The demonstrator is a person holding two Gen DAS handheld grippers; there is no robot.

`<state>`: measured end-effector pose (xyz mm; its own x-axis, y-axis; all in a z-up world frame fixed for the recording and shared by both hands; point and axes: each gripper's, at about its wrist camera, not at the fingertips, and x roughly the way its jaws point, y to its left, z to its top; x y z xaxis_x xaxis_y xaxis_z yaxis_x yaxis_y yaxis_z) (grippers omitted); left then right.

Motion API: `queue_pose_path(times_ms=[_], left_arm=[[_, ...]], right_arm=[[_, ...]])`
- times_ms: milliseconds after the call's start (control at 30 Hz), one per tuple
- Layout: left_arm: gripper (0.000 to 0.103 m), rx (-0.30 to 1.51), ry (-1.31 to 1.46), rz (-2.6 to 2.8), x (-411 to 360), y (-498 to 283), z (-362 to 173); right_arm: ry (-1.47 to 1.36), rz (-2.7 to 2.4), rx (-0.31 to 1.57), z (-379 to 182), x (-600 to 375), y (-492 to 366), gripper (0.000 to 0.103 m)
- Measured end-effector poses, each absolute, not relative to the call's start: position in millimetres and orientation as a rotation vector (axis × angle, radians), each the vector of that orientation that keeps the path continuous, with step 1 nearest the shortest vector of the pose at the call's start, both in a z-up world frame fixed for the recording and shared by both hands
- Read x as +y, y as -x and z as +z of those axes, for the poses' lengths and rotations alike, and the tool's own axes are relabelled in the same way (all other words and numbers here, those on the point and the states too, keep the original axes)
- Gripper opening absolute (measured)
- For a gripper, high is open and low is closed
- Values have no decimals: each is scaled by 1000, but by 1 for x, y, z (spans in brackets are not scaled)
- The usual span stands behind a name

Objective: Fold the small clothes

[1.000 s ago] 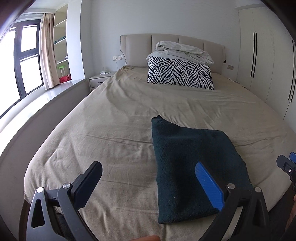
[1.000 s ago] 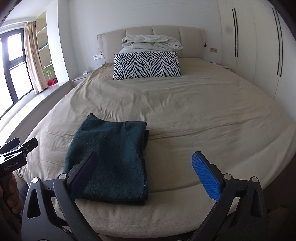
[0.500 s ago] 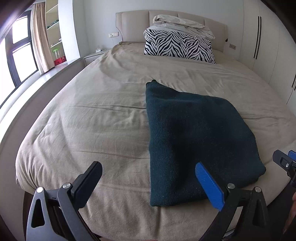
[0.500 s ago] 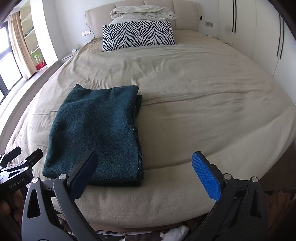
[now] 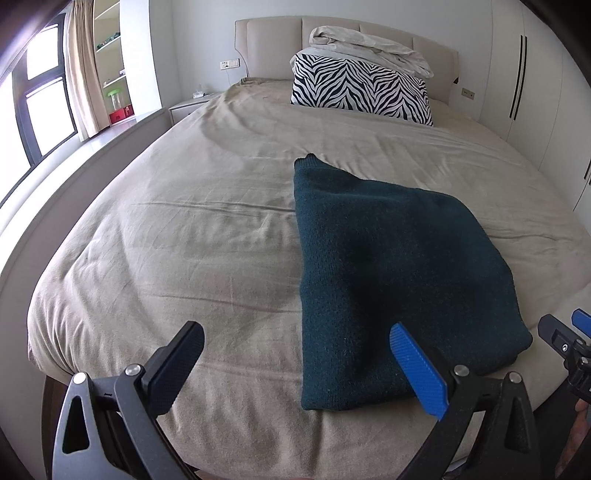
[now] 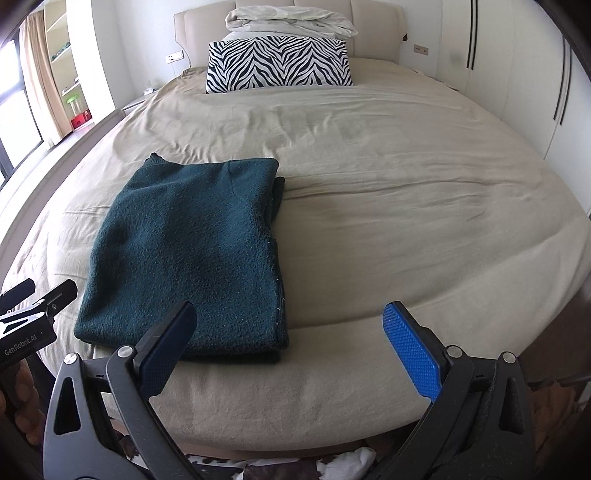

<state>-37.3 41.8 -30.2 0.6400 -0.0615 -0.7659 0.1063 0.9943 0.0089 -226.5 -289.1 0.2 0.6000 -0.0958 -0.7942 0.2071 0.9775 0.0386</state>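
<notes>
Both grippers, left (image 5: 295, 363) and right (image 6: 293, 341), gape empty; a careless grab could unfold the sweater (image 6: 192, 251) (near the bed's (image 6: 406, 206) foot edge).

Bare beige bedsheet (image 6: 388, 206) lies open on both sides of the folded dark-green sweater (image 6: 192, 251), with the zebra-print pillow (image 6: 279, 62) and bundled duvet (image 6: 288, 20) well apart at the headboard (image 5: 269, 48).

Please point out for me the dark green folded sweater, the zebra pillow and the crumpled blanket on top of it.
dark green folded sweater (image 6: 192, 251): right wrist view, middle of top layer.
zebra pillow (image 6: 277, 64): right wrist view, centre of front face.
crumpled blanket (image 5: 369, 50): left wrist view, middle of the heap.
</notes>
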Motion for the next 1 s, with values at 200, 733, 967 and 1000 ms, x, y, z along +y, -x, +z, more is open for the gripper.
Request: queue_pose_path(times_ms=[200,733,967,1000], left_arm=[[103,872,-56,-97,42,37,-30],[103,876,-52,-97,42,38,-31],[103,880,-52,-99,42,37,-32],[103,879,-51,-99,42,37,-32]], right_arm=[[-130,-174,913,1,-286,228,103],[-127,-170,915,-1,-282,229,103],[-128,-168,917,-2,-282,229,103],[-129,-168,917,-2,-282,229,103]])
